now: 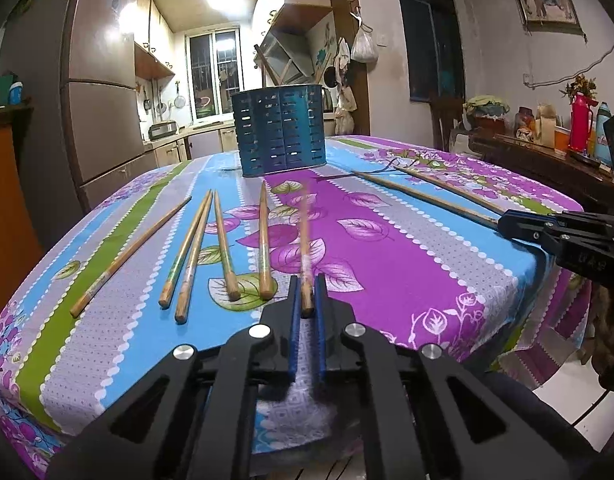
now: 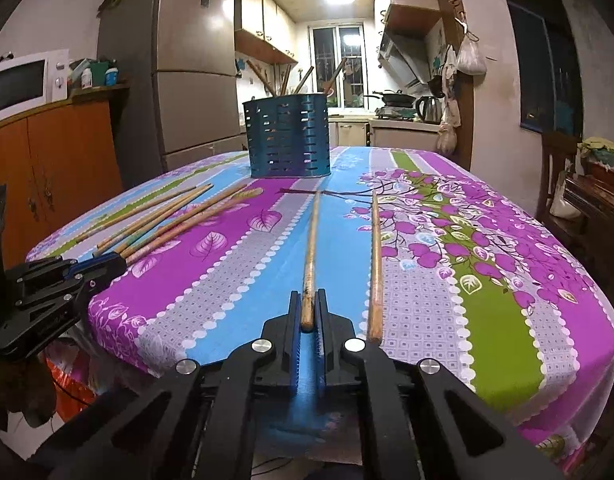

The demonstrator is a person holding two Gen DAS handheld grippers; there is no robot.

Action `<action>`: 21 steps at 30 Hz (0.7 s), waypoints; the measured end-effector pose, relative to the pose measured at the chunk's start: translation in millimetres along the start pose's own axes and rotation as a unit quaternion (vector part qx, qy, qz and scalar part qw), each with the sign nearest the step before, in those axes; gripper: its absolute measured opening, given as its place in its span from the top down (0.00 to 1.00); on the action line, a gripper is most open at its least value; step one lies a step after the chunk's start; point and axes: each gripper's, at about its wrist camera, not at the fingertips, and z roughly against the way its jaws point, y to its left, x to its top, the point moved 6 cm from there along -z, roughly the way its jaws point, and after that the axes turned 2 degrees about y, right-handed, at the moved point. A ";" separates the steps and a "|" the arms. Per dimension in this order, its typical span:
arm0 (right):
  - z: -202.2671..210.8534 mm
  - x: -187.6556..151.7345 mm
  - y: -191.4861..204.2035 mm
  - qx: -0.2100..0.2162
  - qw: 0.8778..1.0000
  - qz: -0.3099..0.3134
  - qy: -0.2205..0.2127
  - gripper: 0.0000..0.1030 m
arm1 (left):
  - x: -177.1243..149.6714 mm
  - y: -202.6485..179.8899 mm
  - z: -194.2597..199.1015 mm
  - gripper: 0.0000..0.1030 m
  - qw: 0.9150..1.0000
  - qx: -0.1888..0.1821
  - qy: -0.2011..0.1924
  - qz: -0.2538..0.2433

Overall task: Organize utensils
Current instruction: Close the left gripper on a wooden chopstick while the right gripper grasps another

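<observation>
Chopsticks lie flat on the flowered tablecloth (image 1: 387, 248), thick ends toward you, so each end is easy to take from the table edge. Your left gripper (image 1: 306, 300) is clamped on the butt of one chopstick (image 1: 305, 240), the rightmost of the group on that side; five more (image 1: 227, 248) rest loose beside it. Your right gripper (image 2: 307, 312) is likewise closed on the end of another chopstick (image 2: 311, 248), with a single one (image 2: 375, 260) just beside it. The blue slotted holder (image 2: 289, 136) stands upright at the far side, well apart, some sticks already inside. I judge that both held pieces are meant to go there.
</observation>
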 end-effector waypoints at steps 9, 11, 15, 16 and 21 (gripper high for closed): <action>38.5 39.0 3.5 0.001 0.998 0.016 -0.055 0.93 | 38.5 6.3 29.1 0.95 0.998 0.011 -0.057 -0.002; 47.9 52.6 4.8 0.003 0.997 0.024 -0.071 0.93 | 52.7 8.4 35.8 0.95 0.997 0.014 -0.077 -0.001; 61.7 81.5 7.6 0.009 0.994 0.039 -0.101 0.93 | 82.3 8.2 45.4 0.95 0.993 0.019 -0.114 -0.008; 64.4 88.8 8.0 0.010 0.993 0.043 -0.108 0.93 | 90.4 7.7 47.8 0.95 0.992 0.020 -0.124 -0.011; 72.2 128.5 10.0 0.021 0.988 0.066 -0.136 0.93 | 125.4 4.4 54.2 0.95 0.986 0.025 -0.160 -0.023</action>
